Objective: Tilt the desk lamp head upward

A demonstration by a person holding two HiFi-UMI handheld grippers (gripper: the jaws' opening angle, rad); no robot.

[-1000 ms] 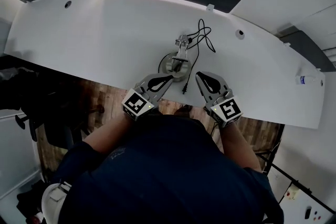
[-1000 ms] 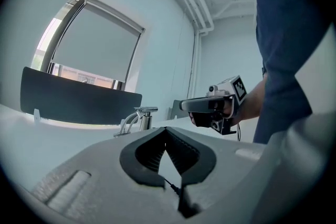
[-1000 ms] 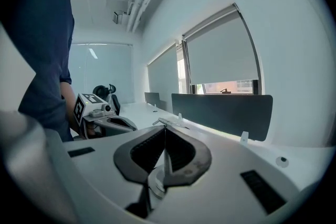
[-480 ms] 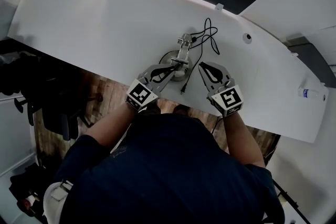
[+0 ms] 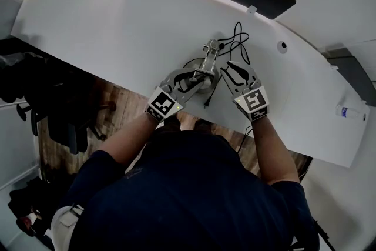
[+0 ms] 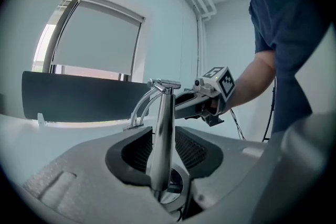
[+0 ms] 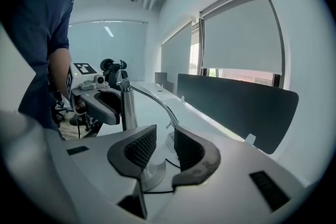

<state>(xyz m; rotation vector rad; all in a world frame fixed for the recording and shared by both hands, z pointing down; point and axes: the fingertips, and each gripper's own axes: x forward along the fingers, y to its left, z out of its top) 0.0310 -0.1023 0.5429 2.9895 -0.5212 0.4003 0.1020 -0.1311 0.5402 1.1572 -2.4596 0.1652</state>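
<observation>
Chrome desk lamp, between opening left fingers

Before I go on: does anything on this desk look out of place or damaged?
Only the black power cord stands out. It lies in a loose tangle behind the chrome desk lamp, and its plug end rests loose near the front edge of the white desk, connected to nothing visible. Nothing looks spilled or broken.
</observation>
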